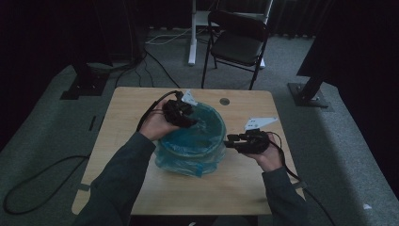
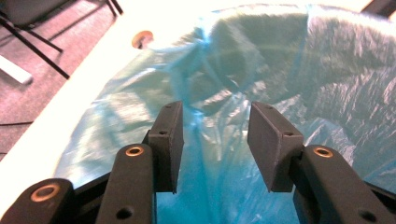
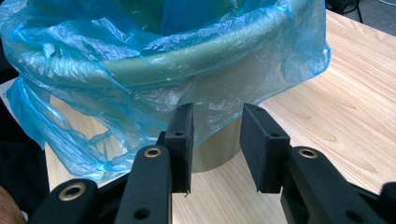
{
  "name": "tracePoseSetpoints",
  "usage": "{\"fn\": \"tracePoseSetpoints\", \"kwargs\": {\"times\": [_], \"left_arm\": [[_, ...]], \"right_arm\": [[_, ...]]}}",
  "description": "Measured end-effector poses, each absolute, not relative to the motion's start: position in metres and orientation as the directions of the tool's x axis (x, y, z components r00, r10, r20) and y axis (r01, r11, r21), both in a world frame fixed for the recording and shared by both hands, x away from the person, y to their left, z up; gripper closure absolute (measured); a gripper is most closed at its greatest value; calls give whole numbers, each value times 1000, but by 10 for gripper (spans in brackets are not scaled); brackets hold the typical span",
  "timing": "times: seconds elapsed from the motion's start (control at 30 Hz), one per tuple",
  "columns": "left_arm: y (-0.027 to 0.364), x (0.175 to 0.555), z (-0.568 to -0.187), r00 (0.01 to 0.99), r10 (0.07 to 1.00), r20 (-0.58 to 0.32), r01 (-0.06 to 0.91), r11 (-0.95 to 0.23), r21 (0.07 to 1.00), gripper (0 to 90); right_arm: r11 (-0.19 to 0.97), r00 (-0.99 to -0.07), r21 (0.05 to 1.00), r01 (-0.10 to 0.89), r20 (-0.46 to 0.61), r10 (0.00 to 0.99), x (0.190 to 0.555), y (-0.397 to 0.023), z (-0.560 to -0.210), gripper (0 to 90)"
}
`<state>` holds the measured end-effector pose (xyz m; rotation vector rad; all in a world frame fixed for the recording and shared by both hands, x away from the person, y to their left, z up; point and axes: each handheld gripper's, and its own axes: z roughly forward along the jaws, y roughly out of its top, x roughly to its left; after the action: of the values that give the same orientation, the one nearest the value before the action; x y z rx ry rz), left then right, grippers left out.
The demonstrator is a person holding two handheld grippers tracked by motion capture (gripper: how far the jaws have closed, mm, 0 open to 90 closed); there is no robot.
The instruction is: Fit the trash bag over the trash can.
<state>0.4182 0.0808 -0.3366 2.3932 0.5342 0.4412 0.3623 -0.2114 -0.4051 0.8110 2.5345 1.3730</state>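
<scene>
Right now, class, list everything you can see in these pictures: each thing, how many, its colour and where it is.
bin: one, pale, middle of the table.
bag: one, blue plastic, lining the bin and folded over its rim.
table: one, light wood, centre.
chair: one, black, behind the table.
cables: several, black and white, on the grey floor.
left tongs: one, black, open over the bag's inside.
right tongs: one, black, open beside the bin's wall.

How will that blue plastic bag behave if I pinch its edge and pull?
The blue plastic bag looks thin and wrinkled, so probably floppy and stretchy. Its glossy film may slip between pads. It drapes loosely over the bin, so pulling could shift it.
</scene>
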Motion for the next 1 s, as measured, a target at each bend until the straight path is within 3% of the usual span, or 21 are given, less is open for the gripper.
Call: {"fn": "tracePoseSetpoints", "kwargs": {"times": [0.5, 1.0], "left_arm": [[118, 420, -326, 812, 568, 133, 294, -595, 748, 554], [172, 413, -341, 704, 704, 89, 314, -421, 851, 547]], "right_arm": [[427, -836, 813, 397, 128, 534, 363, -217, -405, 638], [413, -826, 816, 406, 134, 547, 364, -223, -406, 638]]}}
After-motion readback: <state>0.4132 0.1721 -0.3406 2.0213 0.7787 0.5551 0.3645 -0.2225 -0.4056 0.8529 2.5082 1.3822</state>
